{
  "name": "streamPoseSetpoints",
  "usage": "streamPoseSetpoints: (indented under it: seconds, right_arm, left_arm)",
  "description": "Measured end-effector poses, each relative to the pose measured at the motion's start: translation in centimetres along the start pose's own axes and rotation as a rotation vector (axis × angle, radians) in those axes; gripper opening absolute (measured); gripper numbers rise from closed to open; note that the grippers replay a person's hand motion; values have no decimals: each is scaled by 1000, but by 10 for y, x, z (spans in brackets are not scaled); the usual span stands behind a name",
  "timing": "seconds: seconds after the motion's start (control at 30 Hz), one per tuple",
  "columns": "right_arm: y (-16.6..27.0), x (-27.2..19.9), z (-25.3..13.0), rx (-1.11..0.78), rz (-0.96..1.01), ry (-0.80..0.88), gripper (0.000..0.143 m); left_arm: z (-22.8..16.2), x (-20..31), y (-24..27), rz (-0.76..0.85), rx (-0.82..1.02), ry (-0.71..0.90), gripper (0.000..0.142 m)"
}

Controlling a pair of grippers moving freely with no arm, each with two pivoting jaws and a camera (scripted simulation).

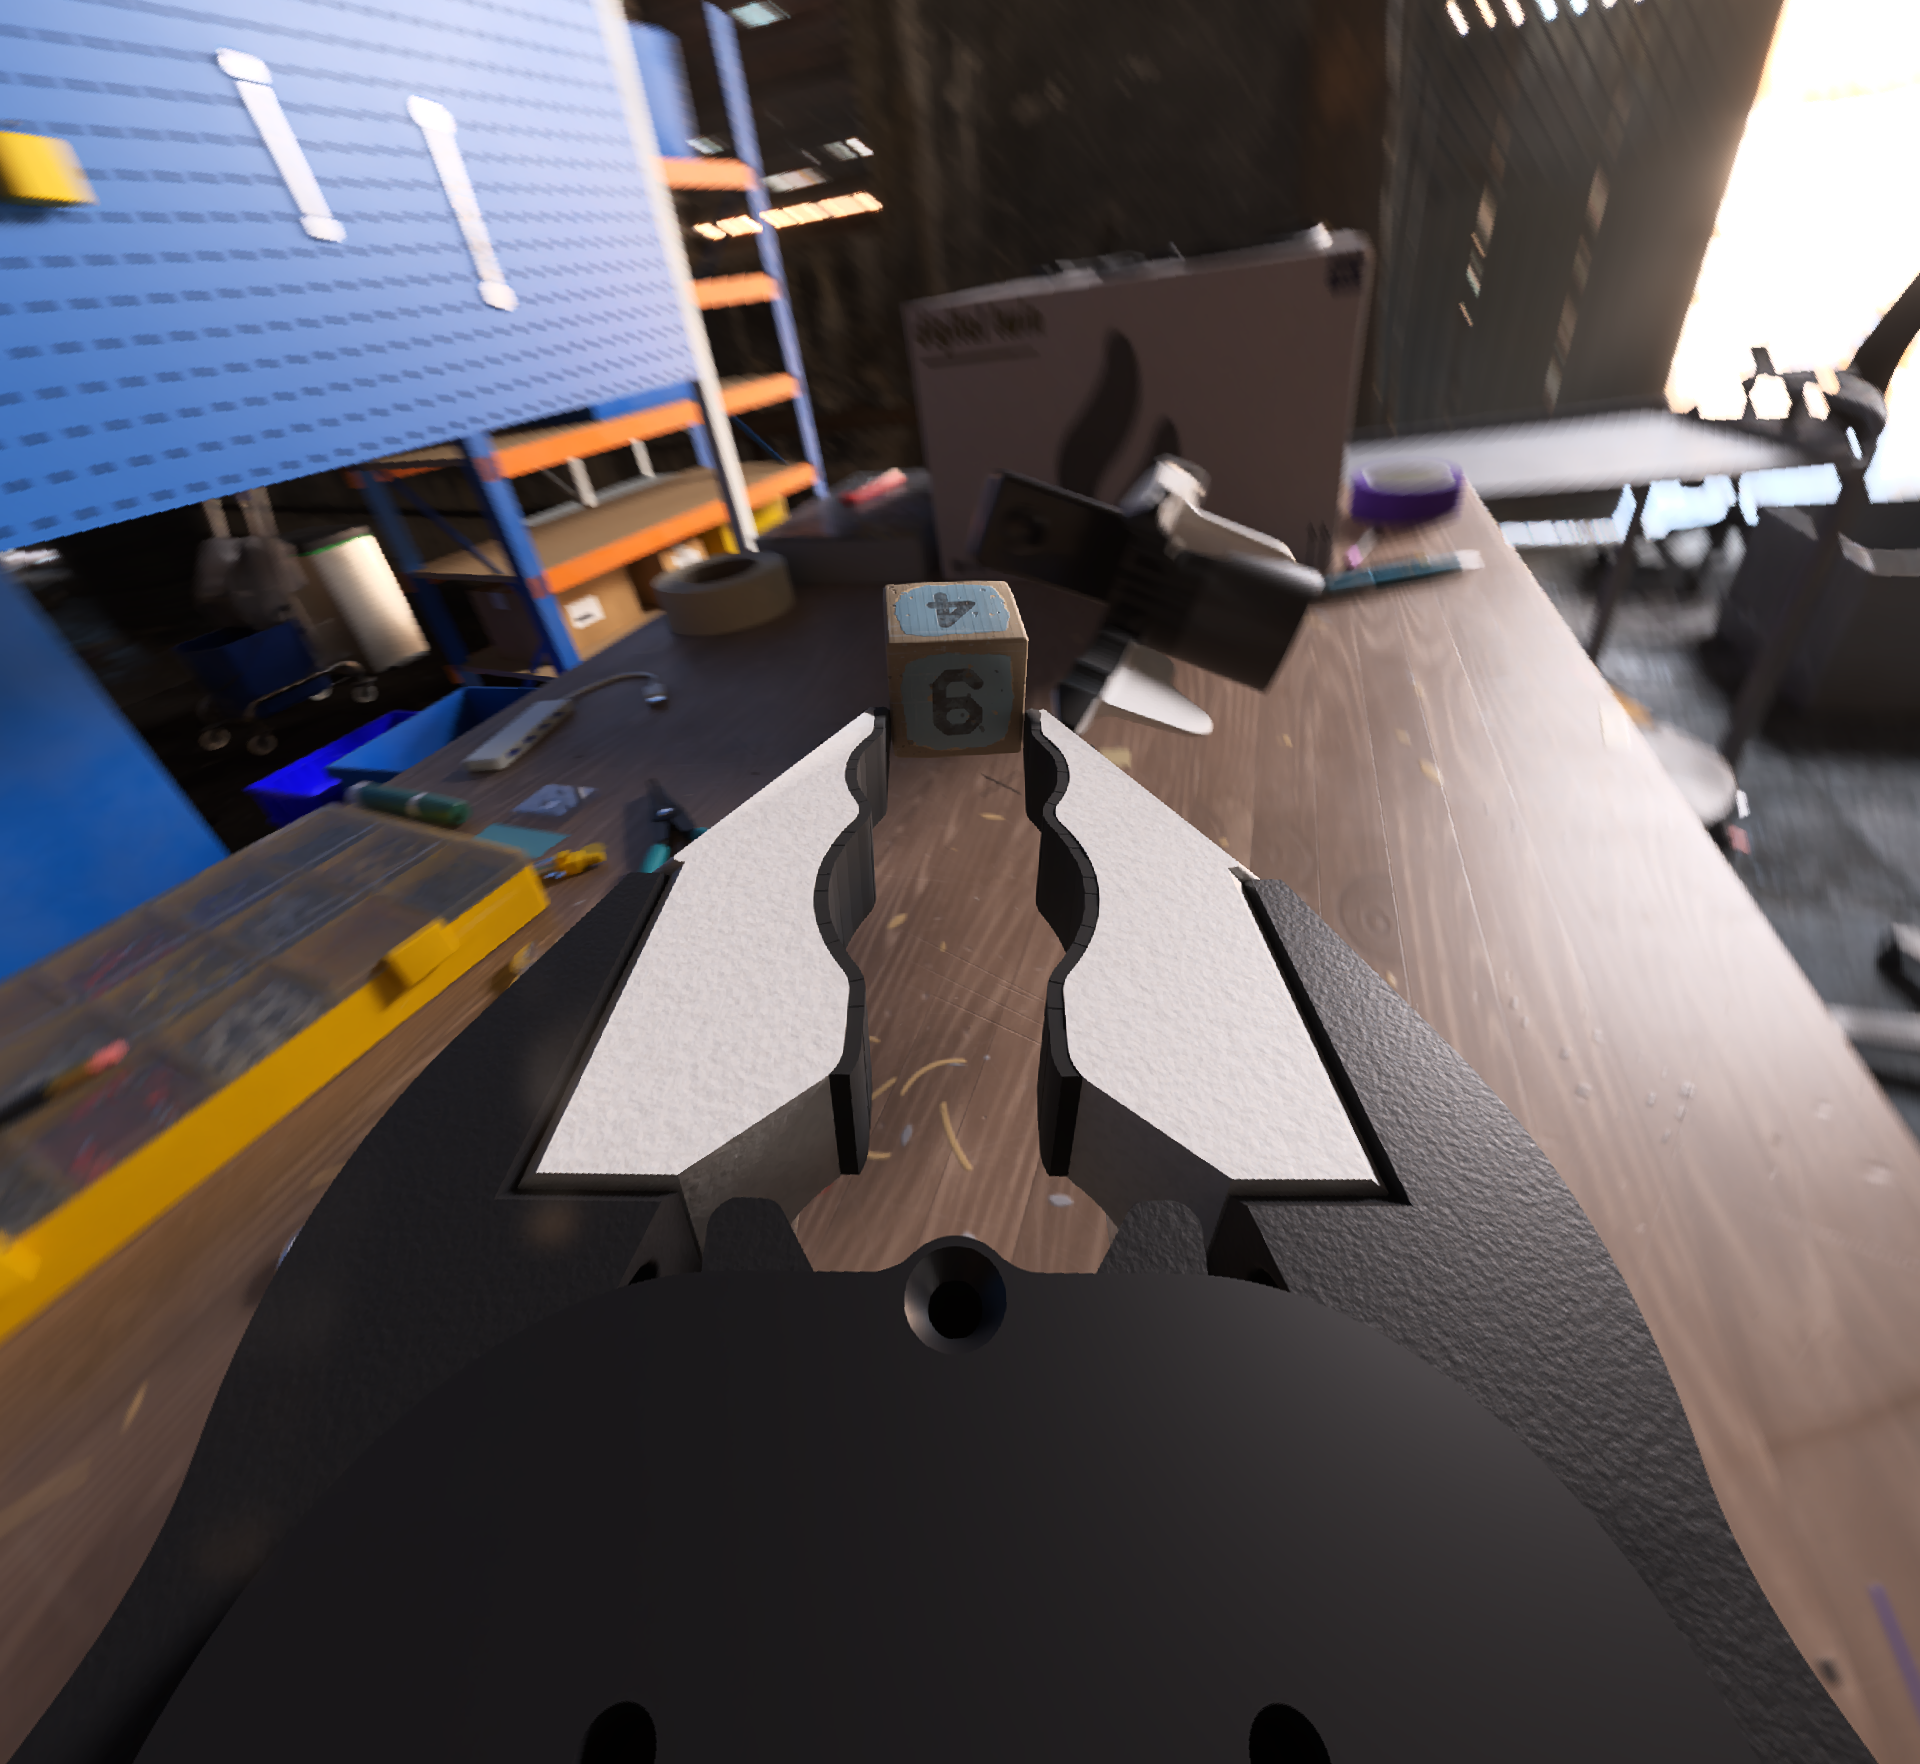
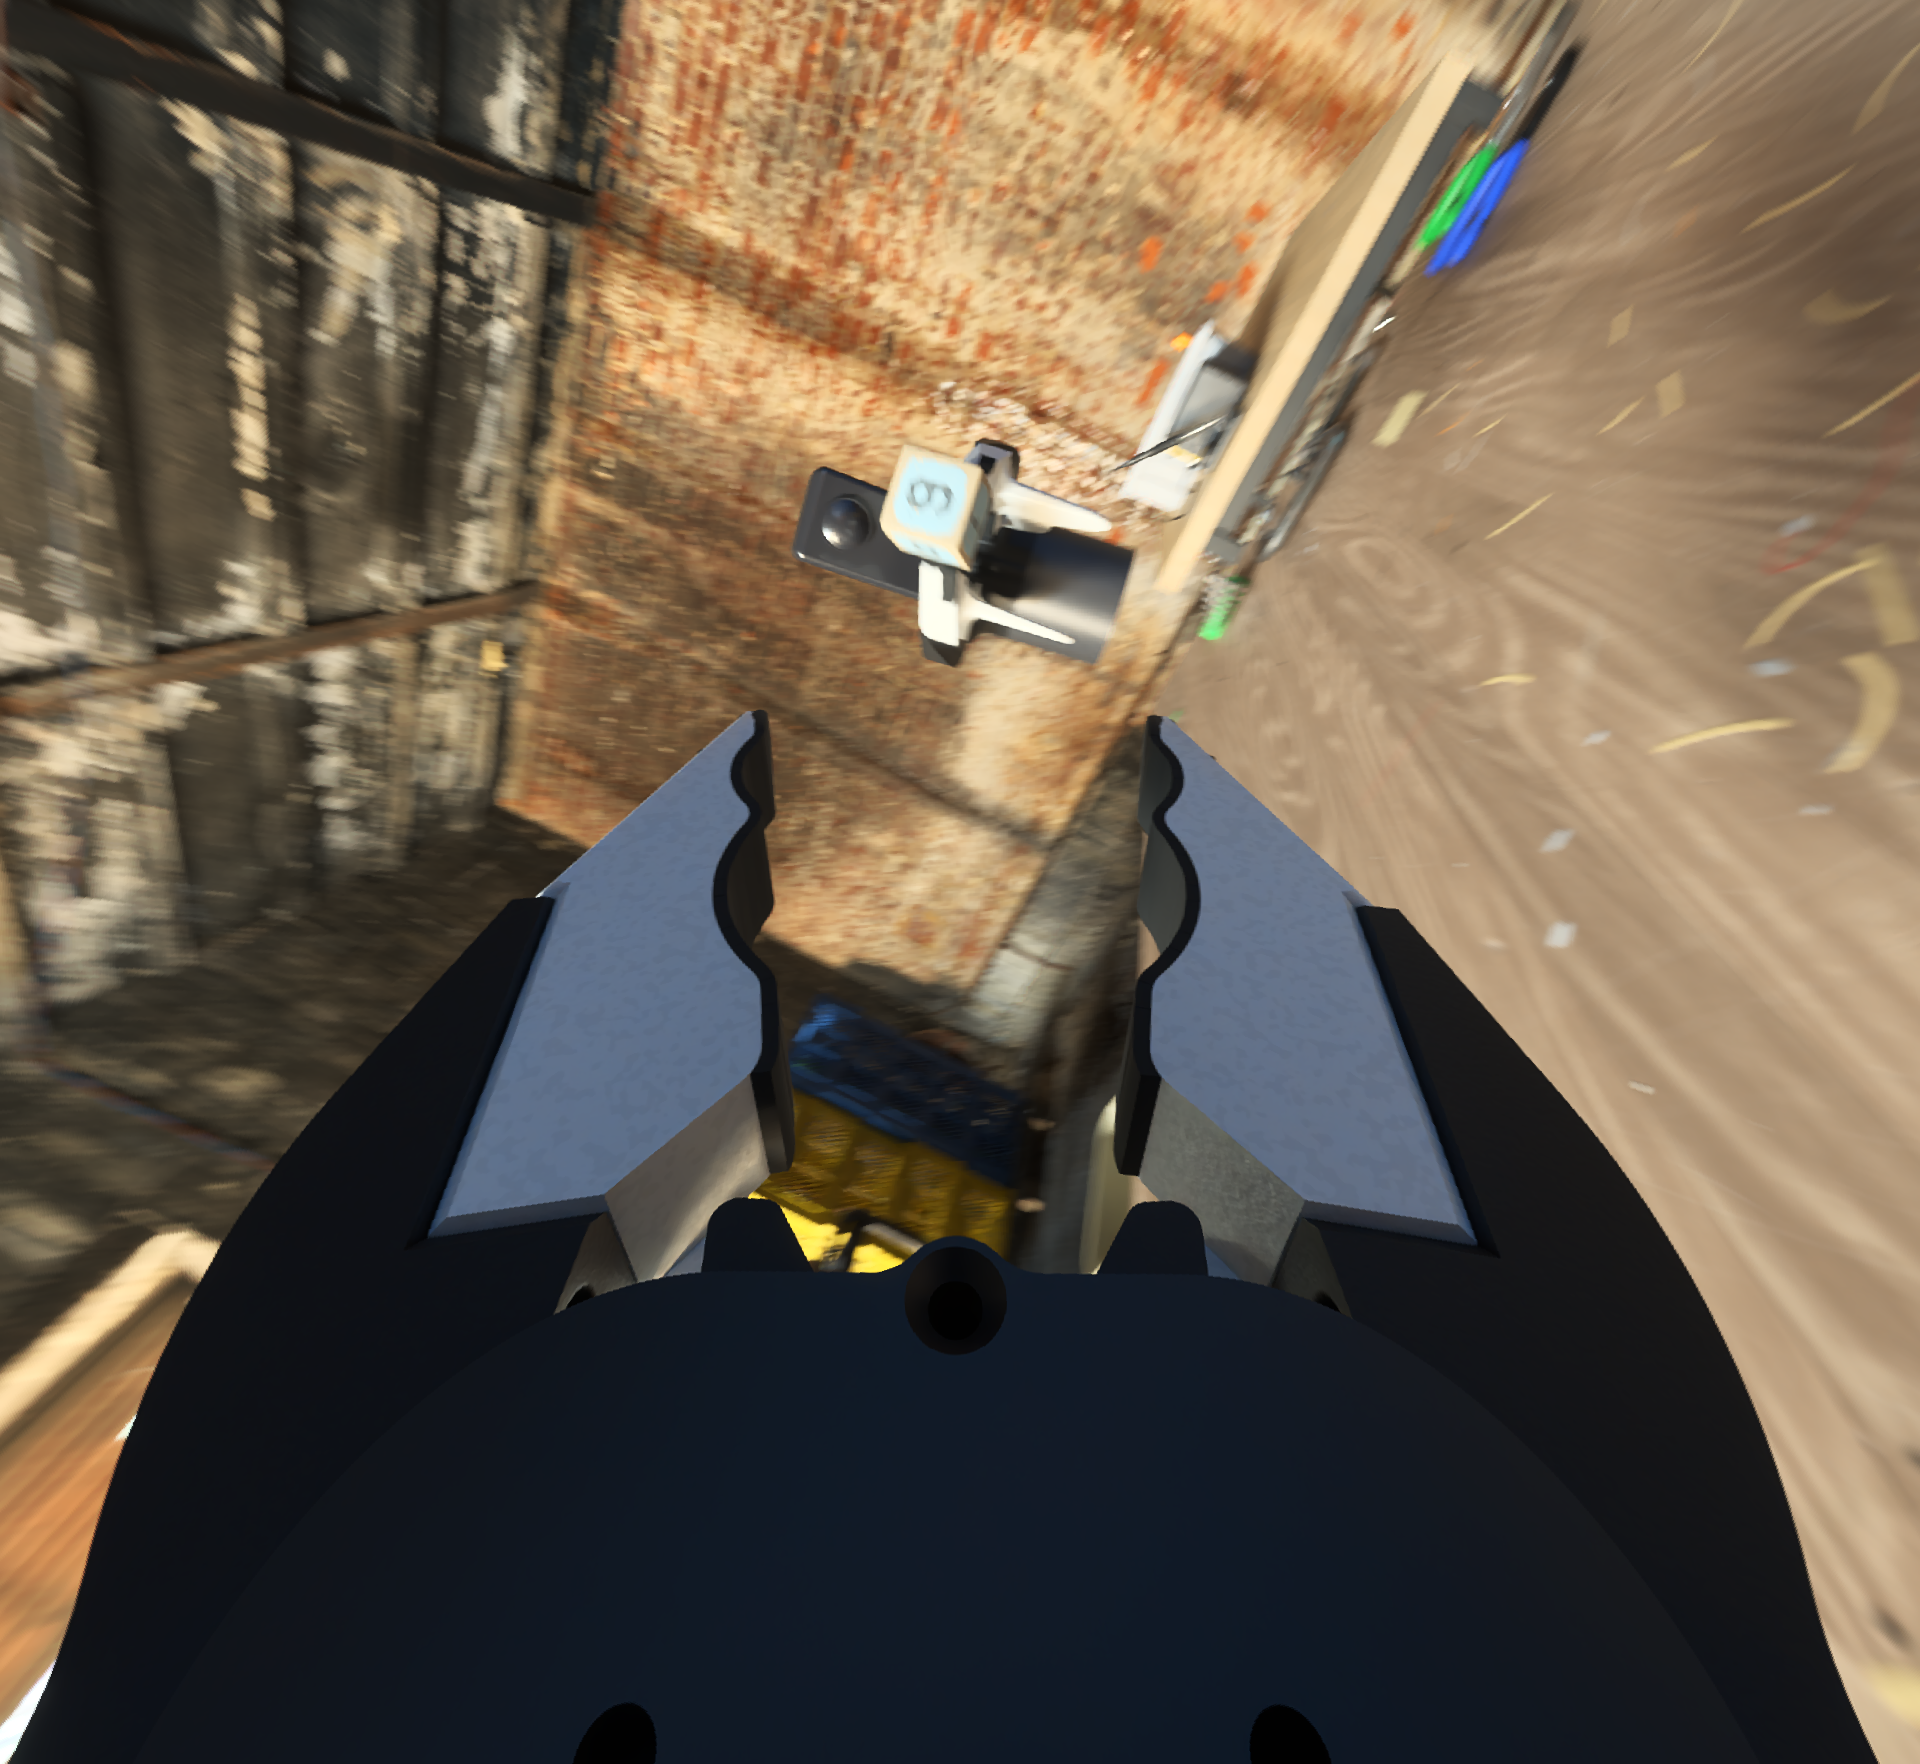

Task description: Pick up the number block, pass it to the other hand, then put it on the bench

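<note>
The number block is a small wooden cube with light blue faces. My left gripper is shut on its lower part and holds it above the wooden bench. My right gripper hangs just beyond the block, to its right, and does not touch it. In the right wrist view my right gripper is open and empty. It faces the block held in the left gripper, still some way off. The bench fills the right side of that tilted view.
A yellow organiser box lies at the bench's left edge. A tape roll, a white hub with a cable, a dark carton and a purple roll lie farther back. A blue pegboard stands at left.
</note>
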State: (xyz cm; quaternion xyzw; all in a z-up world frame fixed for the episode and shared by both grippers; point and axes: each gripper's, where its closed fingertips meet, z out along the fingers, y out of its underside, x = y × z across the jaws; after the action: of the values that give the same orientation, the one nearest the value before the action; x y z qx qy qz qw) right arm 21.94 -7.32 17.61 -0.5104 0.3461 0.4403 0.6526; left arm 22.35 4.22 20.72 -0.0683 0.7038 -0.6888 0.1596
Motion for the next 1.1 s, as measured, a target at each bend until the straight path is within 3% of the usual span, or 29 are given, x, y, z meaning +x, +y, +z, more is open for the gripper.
streamPoseSetpoints:
  seconds: [0.2,0.3,0.33,0.4,0.53,0.6,0.63,0.7,0.8,0.9,1.1]
  right_arm:
    - [10,17,23,-67,160,-54,83]
    - [18,24,22,-88,147,-33,73]
    - [19,24,20,-91,140,-48,63]
    - [17,28,16,-73,91,-19,28]
    - [11,27,6,-20,69,-30,27]
    - [9,24,-4,3,48,-37,27]
    - [10,23,-9,10,18,-19,27]
    - [15,24,-21,12,-83,61,27]
    - [22,38,-43,39,-280,287,27]
    - [28,44,-50,73,-425,420,27]
    - [17,-2,-57,28,-683,409,27]
  left_arm:
    - [68,34,31,204,-227,187,25]
    - [82,41,47,258,-313,231,25]
    - [86,42,52,269,-334,239,26]
    - [90,41,57,277,-352,231,26]
    - [89,39,51,209,-335,130,23]
    - [76,33,37,162,-279,3,65]
    - [66,29,30,108,-237,-82,75]
    - [42,21,23,-112,-129,-251,79]
    - [6,24,37,-457,18,-396,102]
    - [-16,30,59,-478,5,-483,105]
    - [-9,44,77,-413,-82,-452,105]
